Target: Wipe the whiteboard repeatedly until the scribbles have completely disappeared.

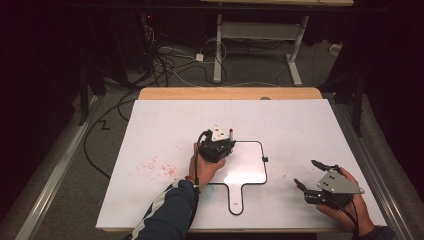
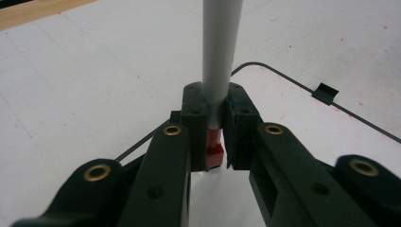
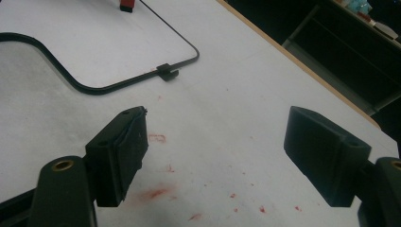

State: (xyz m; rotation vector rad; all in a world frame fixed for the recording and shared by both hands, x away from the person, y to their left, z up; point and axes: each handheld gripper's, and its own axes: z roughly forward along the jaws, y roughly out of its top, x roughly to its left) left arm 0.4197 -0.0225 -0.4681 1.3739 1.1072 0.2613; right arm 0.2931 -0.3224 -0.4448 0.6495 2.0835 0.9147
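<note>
Clearly light, stiff, smooth marker (image 2: 221, 52), clamped near its red end by left gripper (image 2: 215, 123); grip mid-barrel to stop slipping. Right gripper (image 3: 215, 156) spread, holding nothing.

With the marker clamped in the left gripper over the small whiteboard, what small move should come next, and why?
Probably lower the left gripper until the marker touches the whiteboard, then start a stroke. It is shut on the marker's grey barrel, red end seated between the pads, and hangs over the board's bare top edge. The right gripper rests open beside the board, clear of the way.
</note>
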